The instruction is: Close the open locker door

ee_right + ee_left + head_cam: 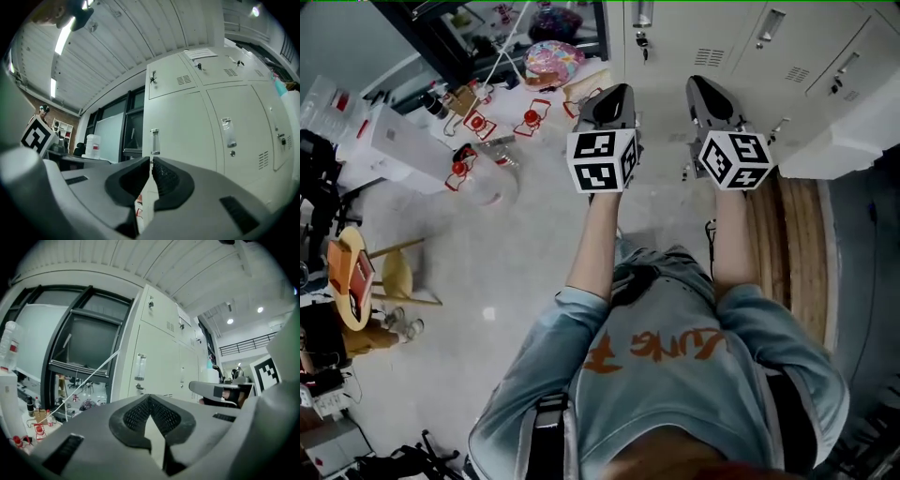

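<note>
Head view: left claw (617,91) and right claw (703,84) were held level side by side at 12 o'clock, facing the locker row (741,37). Left claw: tips together, empty. Right claw: nearly together with a thin slit, nothing between. The open locker door (848,131) jutted out from the row at 2 o'clock, right of the right claw and not touching it. A cluttered worktop (412,141) was at 10 o'clock.
</note>
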{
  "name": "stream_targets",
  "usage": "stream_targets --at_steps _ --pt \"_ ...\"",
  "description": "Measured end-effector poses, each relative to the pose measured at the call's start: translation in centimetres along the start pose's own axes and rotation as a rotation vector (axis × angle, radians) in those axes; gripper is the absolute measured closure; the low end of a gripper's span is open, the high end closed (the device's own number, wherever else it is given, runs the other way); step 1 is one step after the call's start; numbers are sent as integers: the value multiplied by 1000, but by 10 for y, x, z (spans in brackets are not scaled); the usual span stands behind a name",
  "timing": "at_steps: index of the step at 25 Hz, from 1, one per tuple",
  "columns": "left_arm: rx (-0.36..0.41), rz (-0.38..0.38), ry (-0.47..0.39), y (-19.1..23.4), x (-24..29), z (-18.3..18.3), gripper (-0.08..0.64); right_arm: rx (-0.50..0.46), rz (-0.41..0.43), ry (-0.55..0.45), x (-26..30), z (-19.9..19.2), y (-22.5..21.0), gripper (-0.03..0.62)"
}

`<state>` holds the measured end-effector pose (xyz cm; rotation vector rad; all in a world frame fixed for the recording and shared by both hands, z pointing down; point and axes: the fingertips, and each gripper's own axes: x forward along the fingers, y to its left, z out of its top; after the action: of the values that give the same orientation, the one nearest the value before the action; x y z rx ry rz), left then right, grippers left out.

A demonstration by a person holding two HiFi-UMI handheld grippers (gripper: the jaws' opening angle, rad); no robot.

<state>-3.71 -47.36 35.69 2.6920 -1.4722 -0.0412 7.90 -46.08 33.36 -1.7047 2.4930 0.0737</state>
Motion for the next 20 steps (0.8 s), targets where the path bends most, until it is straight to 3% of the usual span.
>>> stream_targets --at_steps 9,15,20 --pt "-91 48 -18 -68 -82 -33 541 13 -68 140 -121 -29 0 548" --pt "-110 98 14 -64 -116 -47 541 -21 -17 178 -131 -28 28 549" --pt "-113 86 8 -66 -124 -42 541 -41 -6 182 -137 -23 44 548"
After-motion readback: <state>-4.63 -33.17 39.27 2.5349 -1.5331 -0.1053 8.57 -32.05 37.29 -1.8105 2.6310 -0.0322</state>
